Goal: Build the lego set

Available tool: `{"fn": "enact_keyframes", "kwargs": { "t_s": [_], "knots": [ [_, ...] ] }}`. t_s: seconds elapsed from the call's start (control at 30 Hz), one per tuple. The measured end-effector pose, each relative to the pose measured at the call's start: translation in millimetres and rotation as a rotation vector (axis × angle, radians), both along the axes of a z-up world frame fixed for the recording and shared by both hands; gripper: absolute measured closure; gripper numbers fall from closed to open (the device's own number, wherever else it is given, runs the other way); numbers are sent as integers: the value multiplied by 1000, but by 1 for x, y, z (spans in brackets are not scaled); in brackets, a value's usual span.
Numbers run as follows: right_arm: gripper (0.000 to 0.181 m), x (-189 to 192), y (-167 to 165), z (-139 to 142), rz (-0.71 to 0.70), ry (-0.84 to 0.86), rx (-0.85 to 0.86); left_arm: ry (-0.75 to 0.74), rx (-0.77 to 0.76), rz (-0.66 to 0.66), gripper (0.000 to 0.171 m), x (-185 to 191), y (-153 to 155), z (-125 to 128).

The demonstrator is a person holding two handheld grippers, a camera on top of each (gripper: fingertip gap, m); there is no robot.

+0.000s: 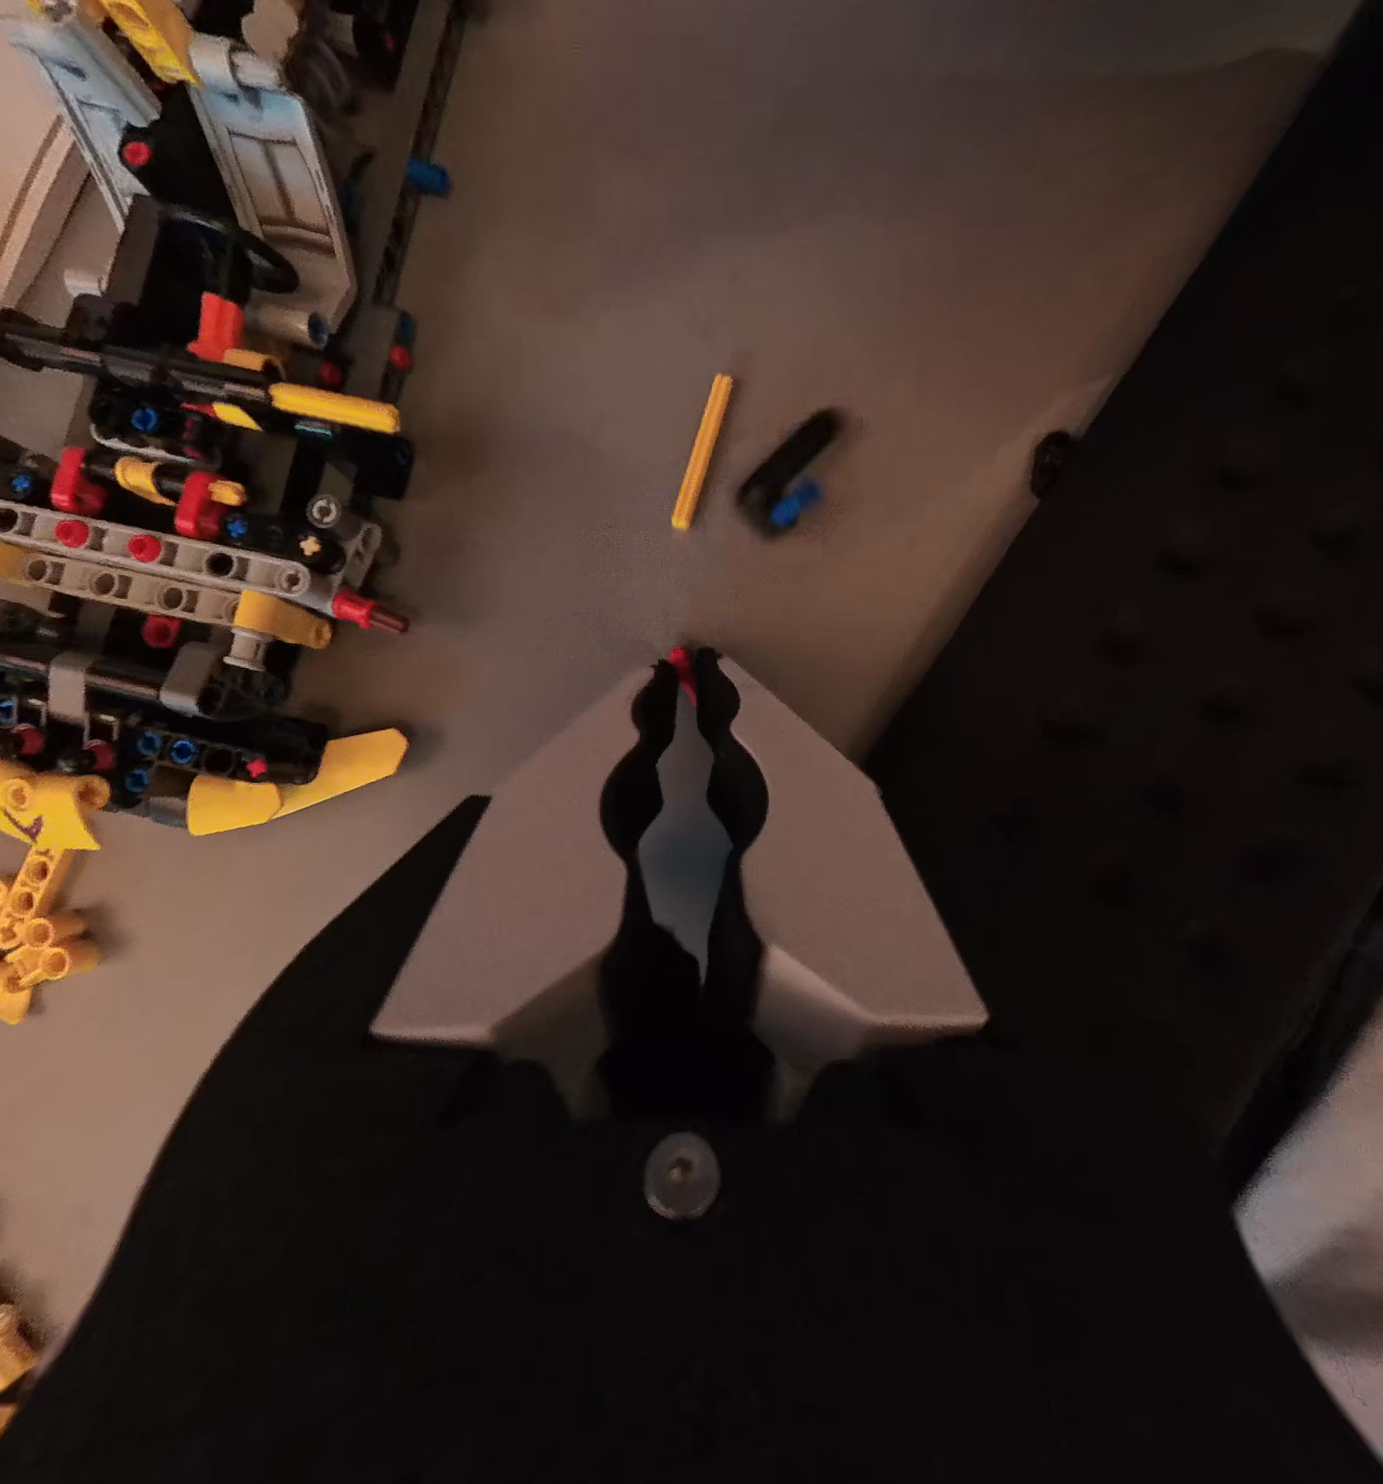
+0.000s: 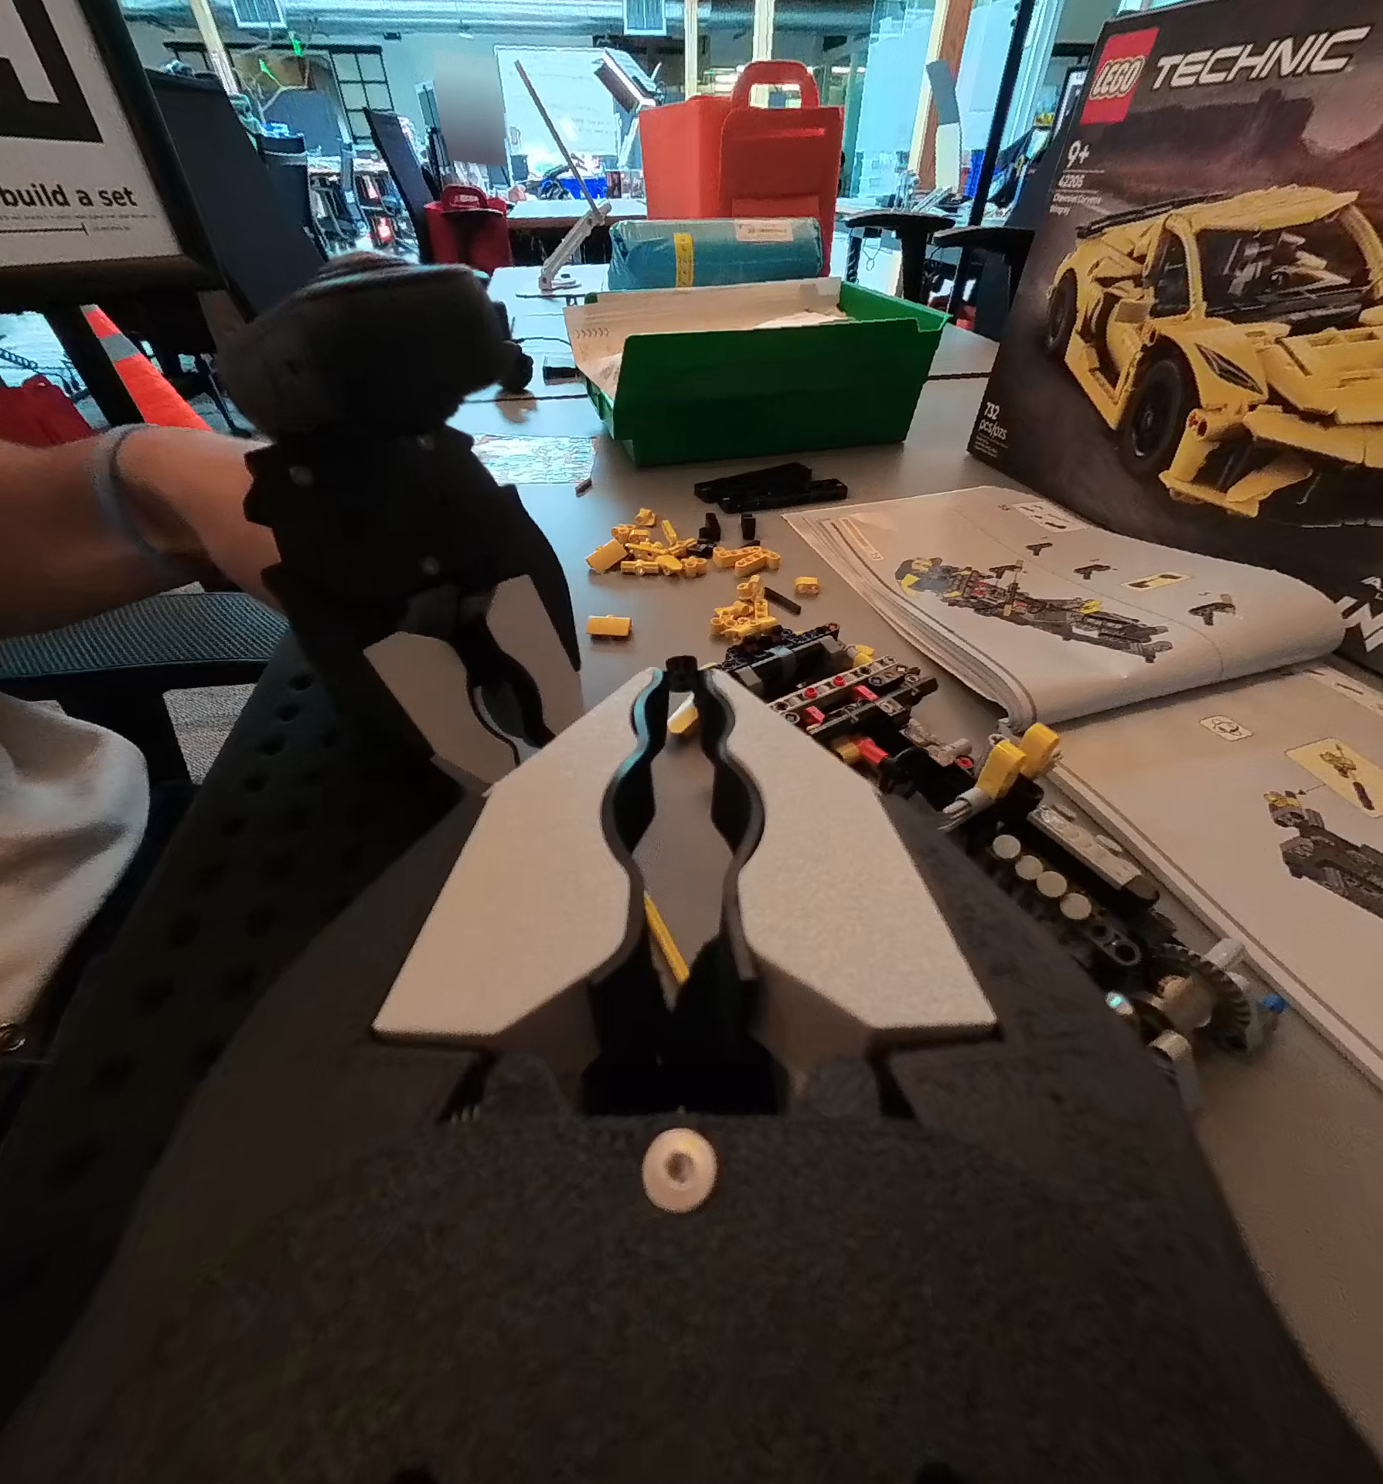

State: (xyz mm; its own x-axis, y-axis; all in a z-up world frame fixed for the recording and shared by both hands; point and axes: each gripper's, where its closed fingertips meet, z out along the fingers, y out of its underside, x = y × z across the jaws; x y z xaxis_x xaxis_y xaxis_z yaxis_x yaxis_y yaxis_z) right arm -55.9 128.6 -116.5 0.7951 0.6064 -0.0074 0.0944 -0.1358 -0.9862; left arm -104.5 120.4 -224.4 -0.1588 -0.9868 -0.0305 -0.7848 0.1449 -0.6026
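Observation:
In the left wrist view my left gripper (image 1: 684, 668) is shut on a small red piece (image 1: 681, 665), just above the table. A loose yellow axle (image 1: 702, 451) and a black beam with a blue pin (image 1: 788, 474) lie just ahead of it. The part-built car chassis (image 1: 166, 498) lies to the left. In the right wrist view my right gripper (image 2: 681, 673) is shut on a small black piece (image 2: 678, 665), held above the near end of the chassis (image 2: 856, 711). The left gripper (image 2: 527, 727) hangs close on its left, with a hand behind it.
Several loose yellow pieces (image 2: 672, 554) and black beams (image 2: 768, 486) lie beyond the chassis. Open instruction booklets (image 2: 1073, 594), the set's box (image 2: 1234, 321) and a green bin (image 2: 760, 385) stand to the right and back. A black perforated surface (image 1: 1194, 723) borders the table edge. It is some 6 cm from my left tips to the loose yellow axle (image 1: 702, 451). It is also in sight in the right wrist view (image 2: 661, 934).

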Motion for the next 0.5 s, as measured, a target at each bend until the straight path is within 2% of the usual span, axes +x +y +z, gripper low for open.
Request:
{"fn": "enact_keyframes", "kwargs": {
  "t_s": [0.1, 0.17, 0.23, 0.3, 0.37, 0.43, 0.5],
  "knots": [
    [175, -1, 0, -1, 6, 9, -9, 6, 59, -39, 170, -9, 10, 1],
    [175, -4, -1, -3, 25, 19, -28, -56, 79, -70, 170, -9, 13, 10],
    [175, -10, -2, -9, 61, 40, -72, -231, 36, -151, 170, -1, 2, 37],
    [175, -19, -5, -12, 111, 66, -113, -506, -66, -222, 170, 7, -13, 80],
    [175, -25, -10, -4, 150, 87, -82, -722, -126, -251, 170, 9, -15, 113],
    [175, -25, -11, 4, 160, 127, -54, -862, -156, -259, 170, 8, -9, 131],
    [175, -26, -15, 23, 189, 250, -19, -910, -289, -254, 170, 9, -6, 139]
  ]
}}
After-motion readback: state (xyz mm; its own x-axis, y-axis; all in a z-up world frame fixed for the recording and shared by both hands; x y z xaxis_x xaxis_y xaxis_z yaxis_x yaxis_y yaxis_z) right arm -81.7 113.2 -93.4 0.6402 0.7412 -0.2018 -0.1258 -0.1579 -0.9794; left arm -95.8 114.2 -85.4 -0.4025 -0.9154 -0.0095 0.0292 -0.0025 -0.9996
